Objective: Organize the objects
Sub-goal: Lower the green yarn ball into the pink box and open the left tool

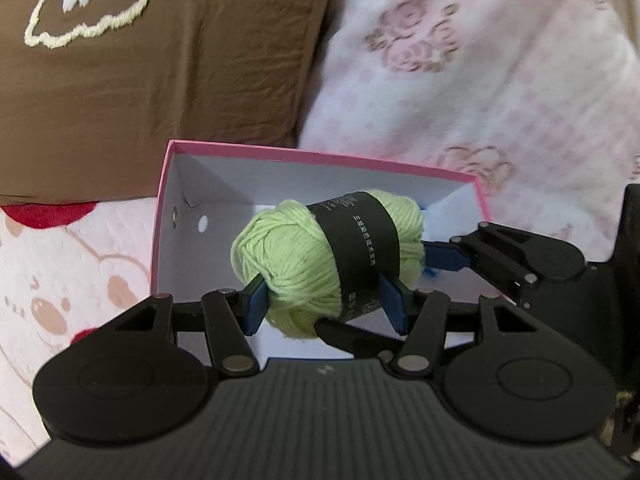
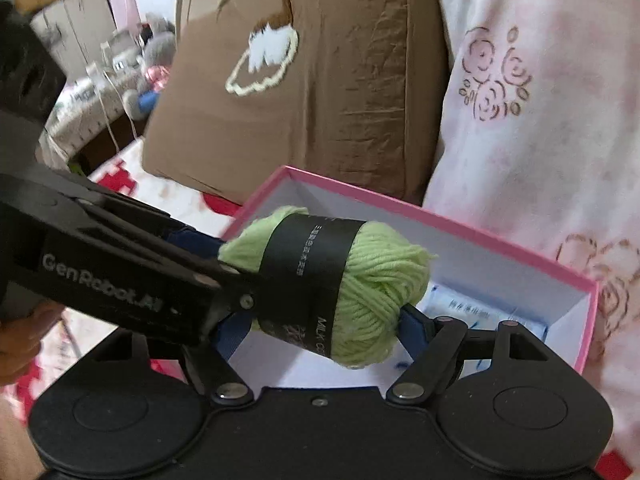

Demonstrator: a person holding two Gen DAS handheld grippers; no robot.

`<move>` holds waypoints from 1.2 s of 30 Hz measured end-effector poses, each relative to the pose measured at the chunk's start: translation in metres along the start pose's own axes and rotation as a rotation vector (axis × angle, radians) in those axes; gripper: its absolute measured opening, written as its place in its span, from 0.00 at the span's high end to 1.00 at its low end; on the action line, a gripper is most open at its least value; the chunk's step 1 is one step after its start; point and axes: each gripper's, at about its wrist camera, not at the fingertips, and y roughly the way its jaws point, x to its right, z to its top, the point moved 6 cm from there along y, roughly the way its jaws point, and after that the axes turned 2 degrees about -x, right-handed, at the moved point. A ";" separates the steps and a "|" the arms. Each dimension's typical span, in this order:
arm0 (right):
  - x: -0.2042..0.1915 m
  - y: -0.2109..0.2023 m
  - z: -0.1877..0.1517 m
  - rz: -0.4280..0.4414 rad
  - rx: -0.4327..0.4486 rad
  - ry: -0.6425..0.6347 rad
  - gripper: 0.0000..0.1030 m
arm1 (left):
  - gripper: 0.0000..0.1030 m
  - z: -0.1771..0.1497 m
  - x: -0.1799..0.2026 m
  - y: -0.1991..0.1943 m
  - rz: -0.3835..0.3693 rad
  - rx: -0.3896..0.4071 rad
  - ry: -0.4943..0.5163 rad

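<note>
A light-green yarn ball (image 1: 304, 264) with a black paper band hangs over an open pink box (image 1: 320, 156) with a white inside. My left gripper (image 1: 325, 304) is shut on it across its middle, blue pads pressing both sides. In the right wrist view my right gripper (image 2: 320, 326) grips the same yarn ball (image 2: 372, 280) lengthwise, one pad on each end. Its left pad is partly hidden by the left gripper (image 2: 220, 272) crossing in from the left. A right-gripper finger (image 1: 440, 256) touches the ball's far end. A white-and-blue packet (image 2: 468, 308) lies in the box (image 2: 440, 220).
A brown cushion (image 2: 320, 100) with white embroidery stands behind the box, beside a pink floral blanket (image 2: 540, 120). The box rests on a bear-print bedsheet (image 1: 60, 280). Cartons and a grey plush toy (image 2: 156, 52) crowd the far left. A hand (image 2: 16, 340) holds the left gripper.
</note>
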 end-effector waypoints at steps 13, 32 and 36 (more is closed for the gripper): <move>0.036 0.066 -0.006 0.001 -0.135 0.130 0.22 | 0.45 0.015 -0.020 0.060 0.036 0.000 -0.014; 0.044 0.072 -0.020 -0.073 -0.127 0.106 0.52 | 0.49 0.026 -0.013 0.047 0.075 0.063 0.035; 0.045 0.075 -0.021 -0.081 -0.119 0.135 0.52 | 0.63 0.023 -0.016 0.048 0.122 0.061 0.035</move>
